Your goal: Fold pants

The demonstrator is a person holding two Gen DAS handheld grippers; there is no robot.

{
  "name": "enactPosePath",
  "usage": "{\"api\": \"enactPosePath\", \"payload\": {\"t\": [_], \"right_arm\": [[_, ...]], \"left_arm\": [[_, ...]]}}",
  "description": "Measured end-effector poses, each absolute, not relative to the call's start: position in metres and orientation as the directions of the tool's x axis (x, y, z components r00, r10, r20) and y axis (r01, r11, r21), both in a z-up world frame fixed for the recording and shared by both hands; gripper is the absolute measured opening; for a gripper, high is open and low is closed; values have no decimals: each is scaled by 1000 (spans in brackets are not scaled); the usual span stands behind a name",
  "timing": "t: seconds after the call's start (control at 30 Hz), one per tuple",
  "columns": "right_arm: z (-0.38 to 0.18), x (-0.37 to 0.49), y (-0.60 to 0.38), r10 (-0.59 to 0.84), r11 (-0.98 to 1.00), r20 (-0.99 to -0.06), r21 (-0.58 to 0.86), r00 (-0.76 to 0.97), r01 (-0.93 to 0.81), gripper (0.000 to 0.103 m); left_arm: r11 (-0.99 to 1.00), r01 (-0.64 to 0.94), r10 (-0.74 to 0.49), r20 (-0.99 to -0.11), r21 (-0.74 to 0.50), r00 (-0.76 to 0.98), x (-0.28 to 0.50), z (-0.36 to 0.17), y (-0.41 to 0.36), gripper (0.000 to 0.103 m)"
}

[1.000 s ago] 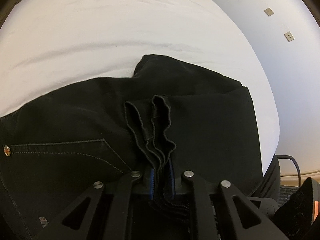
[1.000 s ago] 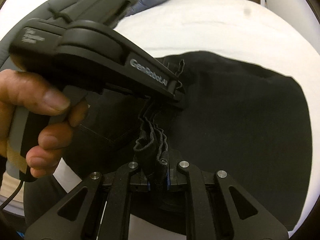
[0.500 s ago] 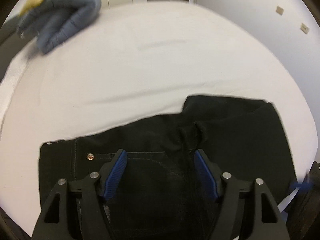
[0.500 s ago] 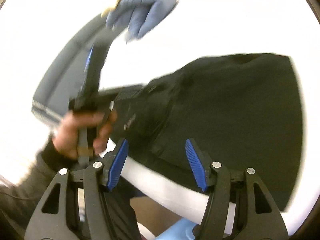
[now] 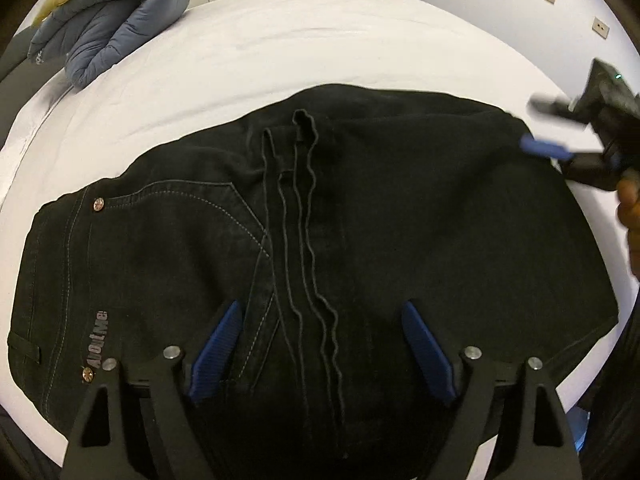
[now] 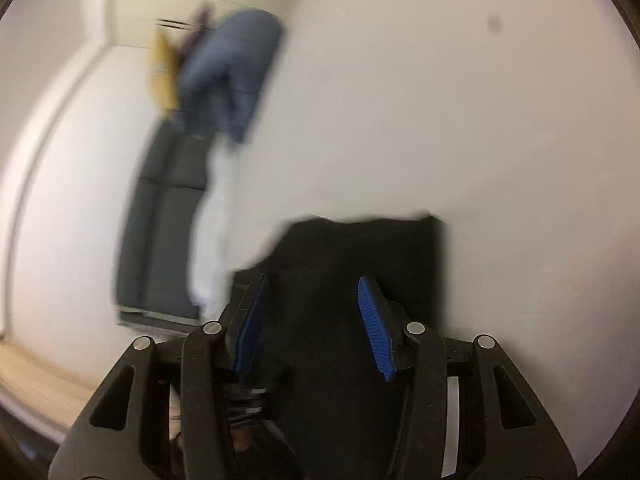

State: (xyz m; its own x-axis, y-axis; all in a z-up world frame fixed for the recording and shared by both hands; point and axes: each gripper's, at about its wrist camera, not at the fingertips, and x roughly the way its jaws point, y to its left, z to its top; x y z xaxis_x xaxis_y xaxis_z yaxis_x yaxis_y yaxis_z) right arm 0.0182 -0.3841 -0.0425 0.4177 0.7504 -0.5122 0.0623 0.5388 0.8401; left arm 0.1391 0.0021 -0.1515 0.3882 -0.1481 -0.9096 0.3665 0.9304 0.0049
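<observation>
Both hems let go since prev frame. Black pants (image 5: 360,240) folded flat on white bed (image 5: 280,60). L gripper (image 5: 320,348) over them, jaws just widened, empty. R gripper (image 6: 316,324) just narrowing, unclenched, empty.

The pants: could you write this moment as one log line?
pants: folded on white bed | left tongs: open, jaws just widened, empty | right tongs: open, jaws just narrowed, empty
</observation>
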Motion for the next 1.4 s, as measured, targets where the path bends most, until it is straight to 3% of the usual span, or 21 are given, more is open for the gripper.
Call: {"api": "enactPosePath", "payload": {"t": [0.03, 0.3, 0.43, 0.53, 0.77, 0.97, 1.03, 1.1, 1.13, 1.2, 1.33, 1.4], "right_arm": [[-49, 10, -382, 755, 534, -507, 843, 414, 59, 36], [-58, -89, -351, 835, 479, -447, 877, 321, -25, 35], [-44, -140, -339, 844, 500, -471, 864, 256, -60, 35], [-25, -163, -338, 810, 574, -543, 811, 220, -112, 37], [23, -114, -347, 832, 506, -425, 845, 357, -172, 37], [19, -61, -338, 834, 490, -421, 862, 356, -128, 37], [6, -54, -335, 832, 489, -435, 868, 345, -86, 39], [-17, -47, -329, 781, 562, -533, 827, 325, 7, 49], [-35, -46, -327, 754, 591, -580, 804, 308, 67, 42], [-34, -52, -329, 737, 594, -568, 803, 366, 49, 36], [-13, -54, -320, 684, 673, -642, 739, 346, 41, 37], [6, -52, -311, 693, 666, -627, 746, 357, 17, 39]], "left_arm": [[931, 365, -149, -910, 3, 387, 137, -152, 4, 86], [936, 353, -147, -906, 3, 396, 137, -151, 4, 89], [939, 344, -146, -906, 0, 398, 144, -157, 5, 89], [940, 341, -145, -906, 0, 398, 144, -158, 4, 89], [941, 340, -149, -905, -5, 399, 145, -158, 6, 89], [941, 338, -156, -904, -13, 398, 145, -159, 6, 89], [941, 338, -159, -903, -16, 399, 146, -159, 7, 89], [941, 338, -160, -904, -18, 397, 146, -159, 7, 90], [941, 337, -159, -904, -17, 396, 146, -159, 6, 90], [941, 337, -157, -904, -16, 397, 146, -159, 6, 90], [942, 334, -163, -901, -22, 401, 146, -160, 8, 90], [943, 331, -167, -902, -29, 398, 146, -158, 8, 90]]}}
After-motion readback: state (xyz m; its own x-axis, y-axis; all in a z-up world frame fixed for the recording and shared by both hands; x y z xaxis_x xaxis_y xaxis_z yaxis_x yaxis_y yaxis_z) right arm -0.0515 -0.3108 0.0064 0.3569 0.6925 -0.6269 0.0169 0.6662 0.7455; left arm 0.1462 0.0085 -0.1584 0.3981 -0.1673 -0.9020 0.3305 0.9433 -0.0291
